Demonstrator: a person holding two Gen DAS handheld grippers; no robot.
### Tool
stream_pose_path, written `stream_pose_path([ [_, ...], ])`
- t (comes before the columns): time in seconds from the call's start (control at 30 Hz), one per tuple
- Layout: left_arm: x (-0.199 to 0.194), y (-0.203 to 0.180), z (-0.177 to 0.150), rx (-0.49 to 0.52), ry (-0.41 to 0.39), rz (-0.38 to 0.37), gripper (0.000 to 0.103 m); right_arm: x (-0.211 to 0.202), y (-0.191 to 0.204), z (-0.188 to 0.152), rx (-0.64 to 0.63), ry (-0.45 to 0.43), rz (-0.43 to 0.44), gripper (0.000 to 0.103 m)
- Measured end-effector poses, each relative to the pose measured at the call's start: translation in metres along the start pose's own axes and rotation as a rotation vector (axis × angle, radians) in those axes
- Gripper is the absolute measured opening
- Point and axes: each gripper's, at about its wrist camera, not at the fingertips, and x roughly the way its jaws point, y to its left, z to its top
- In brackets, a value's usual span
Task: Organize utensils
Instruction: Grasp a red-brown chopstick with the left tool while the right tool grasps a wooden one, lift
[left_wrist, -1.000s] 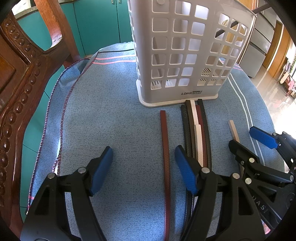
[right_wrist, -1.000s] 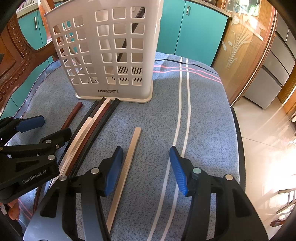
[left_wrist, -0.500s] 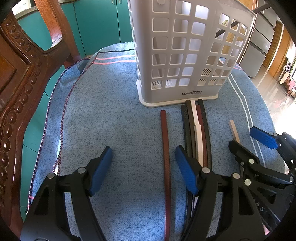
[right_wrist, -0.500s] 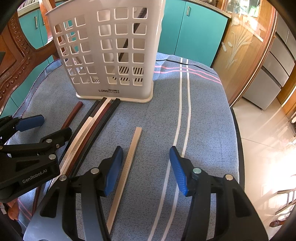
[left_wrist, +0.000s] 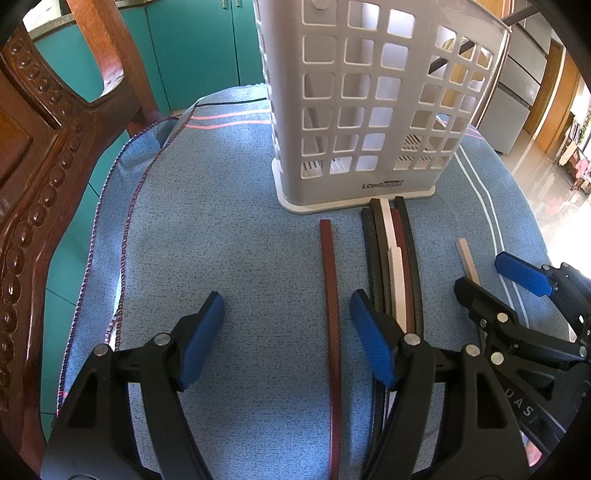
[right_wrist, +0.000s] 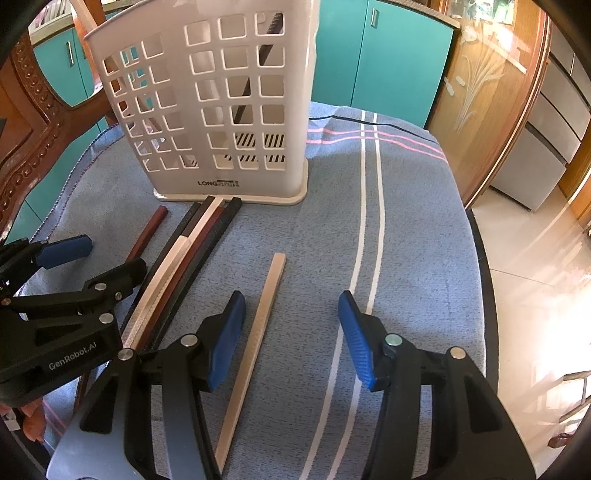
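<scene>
A white lattice utensil holder (left_wrist: 369, 110) (right_wrist: 221, 110) stands upright on a blue cloth; a dark stick leans inside it. In front of it lie long flat sticks: a lone dark red one (left_wrist: 330, 295) (right_wrist: 147, 232), a bundle of black, white and red ones (left_wrist: 391, 258) (right_wrist: 192, 251), and a separate beige one (right_wrist: 255, 339) (left_wrist: 467, 258). My left gripper (left_wrist: 288, 332) hovers open over the cloth, the red stick just inside its right finger. My right gripper (right_wrist: 291, 328) is open too, the beige stick lying beside its left finger. Neither holds anything.
A carved wooden chair back (left_wrist: 37, 166) rises at the left. The blue cloth (right_wrist: 406, 240) with white stripes ends at a rounded edge on the right, above a shiny tiled floor (right_wrist: 535, 277). Teal cabinets (right_wrist: 388, 55) stand behind.
</scene>
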Motion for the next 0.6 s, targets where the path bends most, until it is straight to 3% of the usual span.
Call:
stream_pose_path([
  [0.1, -0.003, -0.002, 0.0, 0.006, -0.003, -0.025, 0.056, 0.0, -0.003, 0.001, 0.009, -0.001, 0.015, 0.049],
  [0.13, -0.004, -0.004, 0.0, 0.018, -0.007, -0.033, 0.051, 0.0, -0.002, 0.001, 0.006, -0.002, 0.024, 0.042],
  [0.2, -0.006, -0.007, -0.001, 0.036, -0.01, -0.051, 0.029, -0.001, 0.0, 0.001, -0.01, -0.006, 0.033, 0.033],
  [0.27, -0.007, -0.008, -0.001, 0.043, -0.009, -0.063, 0.014, -0.001, 0.002, 0.002, -0.021, -0.007, 0.06, 0.012],
  [0.3, -0.007, -0.008, -0.001, 0.043, -0.008, -0.064, 0.008, -0.001, 0.004, 0.003, -0.02, -0.005, 0.069, 0.012],
  [0.6, -0.028, 0.007, 0.002, -0.018, -0.046, -0.115, 0.007, -0.016, -0.001, 0.01, 0.022, -0.037, 0.161, 0.006],
])
